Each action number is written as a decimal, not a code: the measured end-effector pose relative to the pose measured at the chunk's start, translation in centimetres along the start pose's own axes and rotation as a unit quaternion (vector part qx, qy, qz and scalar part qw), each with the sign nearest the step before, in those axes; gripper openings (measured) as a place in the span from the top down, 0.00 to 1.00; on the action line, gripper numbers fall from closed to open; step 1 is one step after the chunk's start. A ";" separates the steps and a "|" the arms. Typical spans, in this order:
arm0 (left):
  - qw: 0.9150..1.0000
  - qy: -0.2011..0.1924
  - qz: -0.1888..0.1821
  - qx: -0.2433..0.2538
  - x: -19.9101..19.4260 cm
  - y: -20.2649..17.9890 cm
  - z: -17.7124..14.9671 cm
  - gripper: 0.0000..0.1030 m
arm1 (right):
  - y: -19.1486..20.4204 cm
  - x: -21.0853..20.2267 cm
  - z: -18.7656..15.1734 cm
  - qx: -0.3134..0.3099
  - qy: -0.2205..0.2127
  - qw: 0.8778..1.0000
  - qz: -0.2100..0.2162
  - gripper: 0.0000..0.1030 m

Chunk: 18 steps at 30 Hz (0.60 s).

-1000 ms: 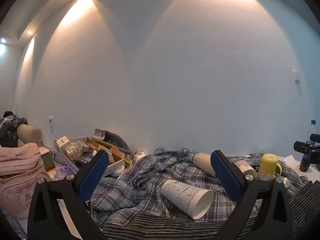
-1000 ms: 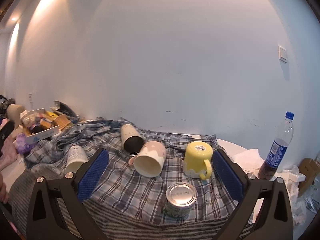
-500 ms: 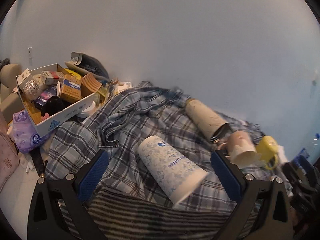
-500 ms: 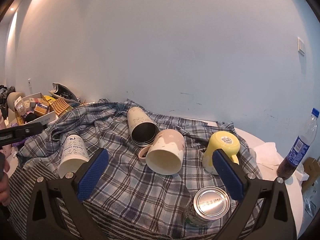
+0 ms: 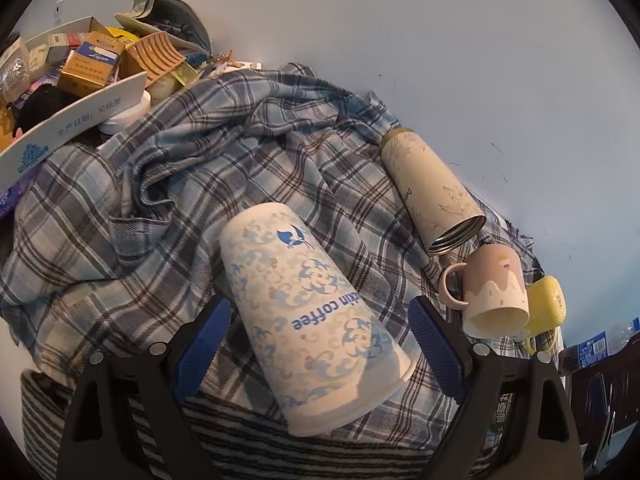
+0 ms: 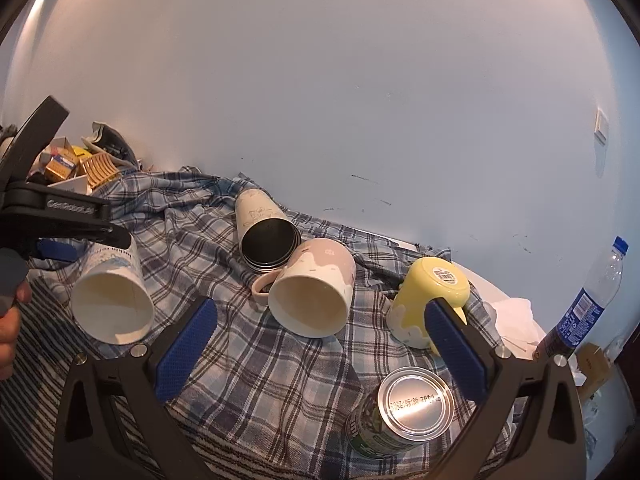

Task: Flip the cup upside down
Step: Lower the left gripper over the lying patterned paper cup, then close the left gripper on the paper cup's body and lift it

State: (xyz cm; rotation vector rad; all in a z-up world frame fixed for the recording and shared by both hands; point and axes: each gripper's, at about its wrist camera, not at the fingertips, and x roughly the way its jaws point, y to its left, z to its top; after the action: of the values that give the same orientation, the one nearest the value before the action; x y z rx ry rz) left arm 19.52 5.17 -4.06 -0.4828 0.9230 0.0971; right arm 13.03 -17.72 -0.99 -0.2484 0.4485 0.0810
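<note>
A white paper coffee cup with blue print (image 5: 316, 312) lies on its side on a plaid cloth (image 5: 192, 184), mouth toward me. My left gripper (image 5: 320, 316) is open, its blue fingers on either side of the cup, not touching. The cup also shows in the right wrist view (image 6: 112, 300) under the left gripper's black body. My right gripper (image 6: 320, 336) is open and empty, hovering in front of a pink mug (image 6: 316, 292) lying on its side.
A cream tumbler (image 6: 266, 236) lies on its side behind the mug. A yellow mug (image 6: 428, 296) stands upside down. A tin can (image 6: 404, 412) stands near the front edge. A bottle (image 6: 584, 300) stands at right. A box of clutter (image 5: 68, 80) sits at left.
My left gripper has dropped and moved forward, so the paper cup now lies between its open fingers. My right gripper has moved a little closer to the pink mug.
</note>
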 end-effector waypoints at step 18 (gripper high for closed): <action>0.996 0.013 0.020 0.088 -0.1 -3.7 -1.5 0.54 | -0.5 0.4 -0.4 -0.002 0.005 1.000 -0.024 0.00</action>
State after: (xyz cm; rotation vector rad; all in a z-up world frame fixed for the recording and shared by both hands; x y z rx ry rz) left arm 19.38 1.22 -3.40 -0.3035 0.9569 0.0449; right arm 13.27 -18.29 -1.37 -0.2638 0.4522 0.0335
